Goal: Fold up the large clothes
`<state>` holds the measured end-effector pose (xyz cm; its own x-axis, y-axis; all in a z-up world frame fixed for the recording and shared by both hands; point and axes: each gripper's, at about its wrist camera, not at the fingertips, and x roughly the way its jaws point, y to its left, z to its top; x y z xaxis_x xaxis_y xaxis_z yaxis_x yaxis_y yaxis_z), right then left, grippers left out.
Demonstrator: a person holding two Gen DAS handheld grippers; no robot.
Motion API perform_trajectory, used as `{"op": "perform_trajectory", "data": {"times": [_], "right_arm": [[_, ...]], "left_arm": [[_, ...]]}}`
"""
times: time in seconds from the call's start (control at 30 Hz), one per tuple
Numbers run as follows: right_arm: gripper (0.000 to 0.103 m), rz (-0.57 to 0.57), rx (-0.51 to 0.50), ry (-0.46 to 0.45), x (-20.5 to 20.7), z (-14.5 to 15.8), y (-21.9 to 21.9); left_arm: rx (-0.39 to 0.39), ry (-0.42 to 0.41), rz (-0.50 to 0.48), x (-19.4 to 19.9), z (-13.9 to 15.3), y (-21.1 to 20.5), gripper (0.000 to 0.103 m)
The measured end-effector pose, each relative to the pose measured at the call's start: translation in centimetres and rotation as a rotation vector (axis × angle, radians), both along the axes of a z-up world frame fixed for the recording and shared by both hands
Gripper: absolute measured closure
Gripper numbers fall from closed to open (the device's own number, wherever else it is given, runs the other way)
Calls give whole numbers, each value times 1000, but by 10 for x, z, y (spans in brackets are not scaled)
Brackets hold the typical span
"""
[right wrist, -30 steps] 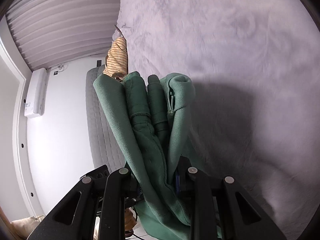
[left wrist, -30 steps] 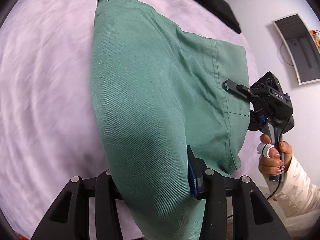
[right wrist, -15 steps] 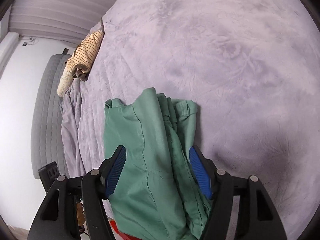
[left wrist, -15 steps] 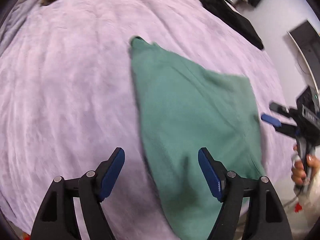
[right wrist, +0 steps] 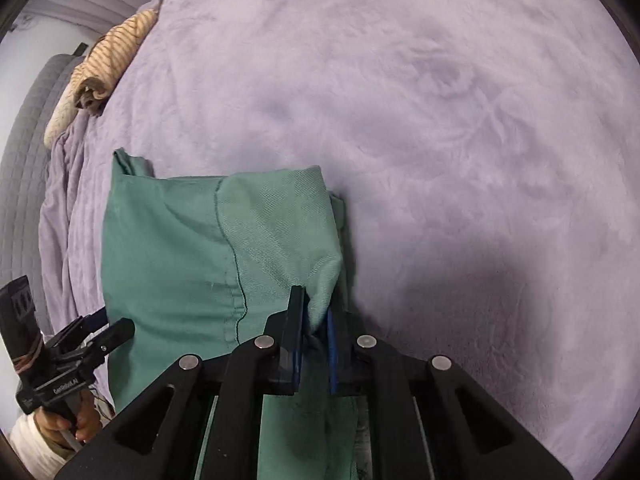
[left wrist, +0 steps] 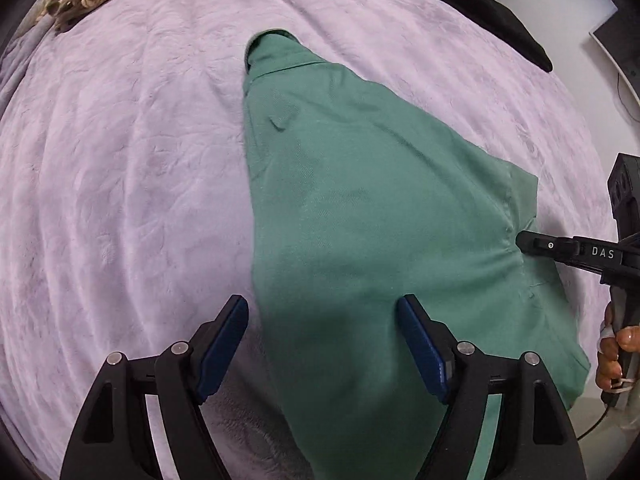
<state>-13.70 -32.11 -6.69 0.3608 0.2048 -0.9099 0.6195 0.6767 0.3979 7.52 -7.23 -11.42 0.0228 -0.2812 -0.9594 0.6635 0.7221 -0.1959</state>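
Note:
A large green garment (left wrist: 360,208) lies spread on the lilac bed cover (left wrist: 120,200). My left gripper (left wrist: 322,344) hovers over the garment's near end. Its jaws are opening, wide apart, and the cloth passes below them without touching the pads. My right gripper (right wrist: 316,320) has its jaws closing on a raised fold at the edge of the garment (right wrist: 168,248), with the pads pinching the cloth. In the left wrist view the right gripper (left wrist: 520,240) comes in from the right at the garment's seam. The left gripper (right wrist: 116,328) shows at the lower left of the right wrist view.
A rolled striped beige garment (right wrist: 108,60) lies at the head of the bed by the grey headboard (right wrist: 24,128). Black clothing (left wrist: 480,4) sits at the far right corner. A person's hand (left wrist: 616,352) holds the right gripper's handle. Bare bed cover (right wrist: 460,140) stretches to the right.
The garment has gone from hanging in both grippers to lying on the bed. My left gripper let go and opened wide. My right gripper opened, then closed again on a fold.

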Motion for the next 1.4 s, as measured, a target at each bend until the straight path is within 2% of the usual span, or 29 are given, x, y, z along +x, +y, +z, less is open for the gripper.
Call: {"op": "perform_trajectory", "data": {"times": [0.07, 0.2, 0.33, 0.47, 0.57, 0.67, 0.77, 0.9, 0.97, 1.0, 1.07, 1.2, 1.4], "right_arm": [[92, -36, 41, -15, -1, -7, -5], [91, -37, 81, -41, -8, 0, -8], [89, -48, 99, -31, -11, 2, -8], [77, -45, 77, -6, -16, -2, -7], [71, -63, 92, 8, -22, 1, -9], [68, -21, 51, 21, -30, 26, 2], [68, 34, 80, -34, -47, 58, 25], [69, 151, 115, -42, -66, 74, 72], [73, 191, 98, 5, -77, 67, 91], [85, 195, 64, 45, -83, 60, 97], [100, 165, 24, 144, -99, 36, 97], [103, 41, 104, 193, -122, -1, 84], [103, 95, 59, 216, -119, -1, 89]], "left_arm": [[12, 0, -3, 1, 3, -3, 20], [32, 0, -35, -9, 24, 10, 20], [-2, 84, -123, -48, 43, 40, 20], [110, 61, -262, -98, 18, 58, 20], [82, 84, -187, -103, 9, 76, 17], [68, 127, -110, -96, 8, 85, 17], [63, 110, -116, -99, 11, 89, 17], [59, 114, -109, -98, 13, 95, 17], [58, 107, -111, -100, 13, 97, 17], [57, 105, -112, -100, 14, 99, 17], [55, 104, -116, -101, 15, 103, 17], [65, 96, -127, -105, 11, 99, 12], [71, 100, -125, -107, 14, 114, 12]]}}
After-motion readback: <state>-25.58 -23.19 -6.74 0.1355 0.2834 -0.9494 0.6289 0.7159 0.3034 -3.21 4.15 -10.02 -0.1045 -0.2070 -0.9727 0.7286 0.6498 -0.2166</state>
